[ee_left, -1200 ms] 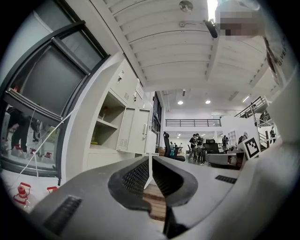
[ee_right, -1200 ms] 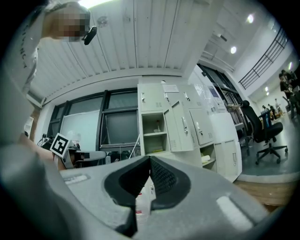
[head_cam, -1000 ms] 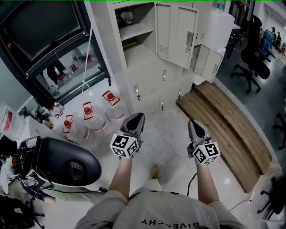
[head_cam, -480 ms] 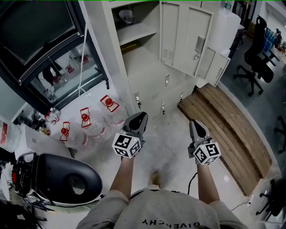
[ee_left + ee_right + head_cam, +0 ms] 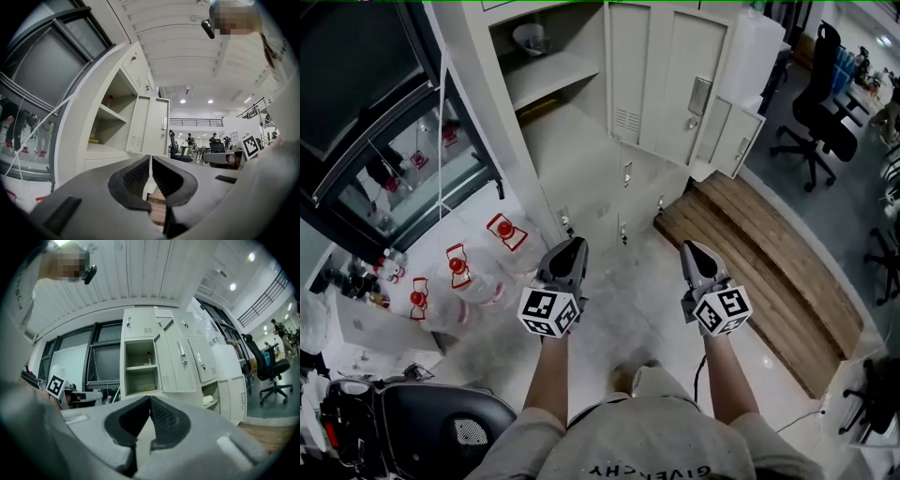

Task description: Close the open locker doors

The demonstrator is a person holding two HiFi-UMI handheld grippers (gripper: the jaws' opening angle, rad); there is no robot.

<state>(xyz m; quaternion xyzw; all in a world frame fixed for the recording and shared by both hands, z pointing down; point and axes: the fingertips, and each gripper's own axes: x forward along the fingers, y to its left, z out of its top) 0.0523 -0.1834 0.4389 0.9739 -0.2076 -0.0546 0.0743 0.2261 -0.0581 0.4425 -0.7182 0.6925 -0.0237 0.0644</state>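
A: What do we see down on our left?
B: We see clear water jugs (image 5: 455, 281) with red caps, huddled on the pale floor (image 5: 628, 300) beneath a dark-framed window (image 5: 366, 122).
A: And on our right?
B: We find a wooden platform (image 5: 769, 253), with a black office chair (image 5: 811, 103) beyond it. A black rounded shell (image 5: 422, 431) sits at our lower left.

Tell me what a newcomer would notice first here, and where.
The pale grey metal locker bank fills the top centre of the head view, its tall upper door swung wide open and a smaller lower door ajar to its right. Below, the left gripper and right gripper are held side by side over the floor, both shut and empty. Clear water bottles with red caps stand at the left.
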